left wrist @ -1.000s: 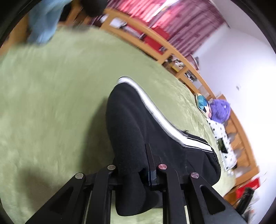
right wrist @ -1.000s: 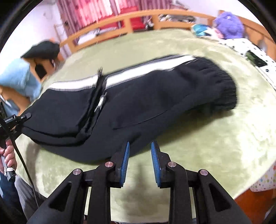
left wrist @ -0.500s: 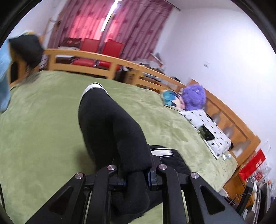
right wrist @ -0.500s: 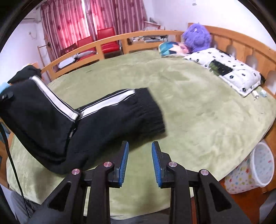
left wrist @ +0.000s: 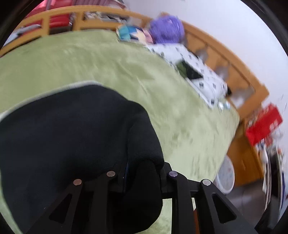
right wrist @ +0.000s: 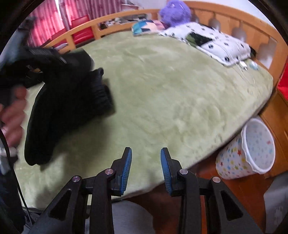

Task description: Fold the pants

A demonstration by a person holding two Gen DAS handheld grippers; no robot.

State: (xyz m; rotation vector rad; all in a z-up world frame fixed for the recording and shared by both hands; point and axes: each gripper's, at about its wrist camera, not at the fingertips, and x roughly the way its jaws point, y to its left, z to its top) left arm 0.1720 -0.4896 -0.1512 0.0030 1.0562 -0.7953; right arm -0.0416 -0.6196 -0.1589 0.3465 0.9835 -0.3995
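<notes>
1. One pair of black pants [left wrist: 75, 129] is on the bed, bunched up and lifted at one end, and it hangs over the green blanket [left wrist: 111, 68] near the bed's left side in the right wrist view.
2. There are two grippers. The left gripper [left wrist: 142, 172] has a thick fold of the pants between its jaws; the cloth covers the pads, and the jaws have just been opening a little, so I cannot tell whether they still pinch it.
3. The right gripper [right wrist: 146, 167] stands with its two blue pads [right wrist: 126, 169] apart and nothing between them, over the near edge of the blanket. Its jaws have also just been opening.
4. One hand [right wrist: 12, 115] shows at the left edge of the right wrist view, around the left gripper's handle.
5. On the far side I count one purple plush toy [right wrist: 175, 12], one colourful cushion [right wrist: 145, 27] and one white spotted pillow [right wrist: 217, 43] with one dark flat item lying on it.
6. One star-printed bin [right wrist: 252, 149] stands on the floor by the bed's corner.
7. Against a second ago: the pants then lay stretched along the bed with the white side stripe showing; now they are gathered into a heap carried toward the right gripper's side, and the stripe is mostly hidden.
</notes>
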